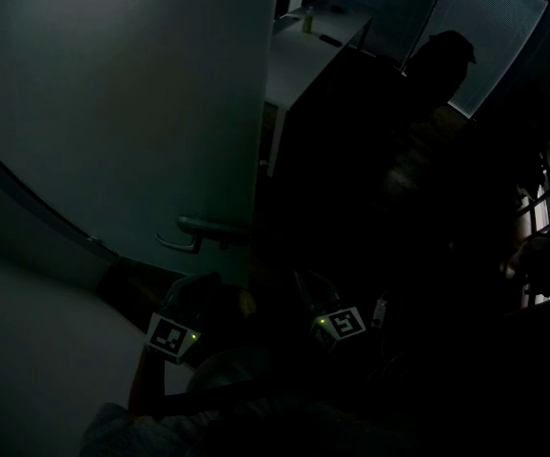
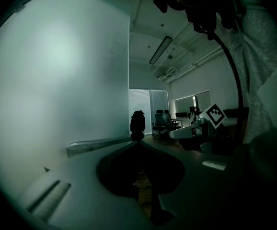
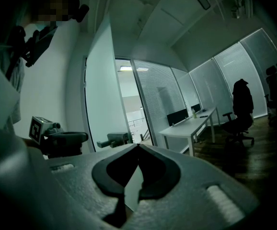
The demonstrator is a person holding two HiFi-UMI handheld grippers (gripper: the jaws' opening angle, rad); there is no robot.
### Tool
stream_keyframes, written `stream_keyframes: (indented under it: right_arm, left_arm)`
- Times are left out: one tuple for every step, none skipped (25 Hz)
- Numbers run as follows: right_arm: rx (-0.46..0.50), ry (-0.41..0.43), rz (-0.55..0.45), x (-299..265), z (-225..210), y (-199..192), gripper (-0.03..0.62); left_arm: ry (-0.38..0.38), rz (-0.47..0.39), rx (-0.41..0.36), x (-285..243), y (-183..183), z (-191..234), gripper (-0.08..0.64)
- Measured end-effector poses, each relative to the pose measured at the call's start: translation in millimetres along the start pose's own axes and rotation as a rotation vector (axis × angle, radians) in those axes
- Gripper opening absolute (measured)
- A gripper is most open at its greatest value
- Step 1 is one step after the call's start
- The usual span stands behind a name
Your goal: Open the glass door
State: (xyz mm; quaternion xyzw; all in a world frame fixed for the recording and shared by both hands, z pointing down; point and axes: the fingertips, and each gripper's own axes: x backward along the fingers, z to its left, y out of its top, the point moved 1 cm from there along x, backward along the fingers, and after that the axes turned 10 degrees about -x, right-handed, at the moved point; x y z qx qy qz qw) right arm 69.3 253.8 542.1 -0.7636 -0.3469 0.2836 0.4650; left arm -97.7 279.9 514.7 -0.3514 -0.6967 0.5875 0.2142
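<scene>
The room is dark. The frosted glass door point(image 1: 132, 112) stands ajar, with its free edge point(image 3: 110, 80) turned toward me. Its lever handle point(image 1: 204, 229) sticks out low on the pane near that edge. My left gripper point(image 2: 137, 139) is shut with nothing between its jaws, close beside the pane point(image 2: 57, 80); a pale bar point(image 2: 98, 146), which looks like the handle, lies just left of its tips. My right gripper point(image 3: 138, 145) is also shut and empty, to the right of the door edge. Its view shows the handle point(image 3: 113, 139) and the left gripper point(image 3: 62, 140) side by side.
Behind the door stands a long white desk point(image 1: 308, 50) with a small bottle point(image 1: 306, 20). An office chair with a dark coat point(image 3: 241, 104) is at the right, by blind-covered glass walls point(image 3: 225, 80). A lit corridor point(image 3: 129, 104) shows through the doorway.
</scene>
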Motion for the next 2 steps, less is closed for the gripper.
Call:
stream_keyframes:
  right_arm:
    - [0.000, 0.001, -0.001, -0.1, 0.3, -0.1, 0.002]
    - [-0.001, 0.001, -0.001, -0.2, 0.5, -0.3, 0.002]
  left_arm:
    - [0.001, 0.001, 0.000, 0.1, -0.2, 0.1, 0.003]
    - [0.001, 0.003, -0.001, 0.3, -0.5, 0.2, 0.003]
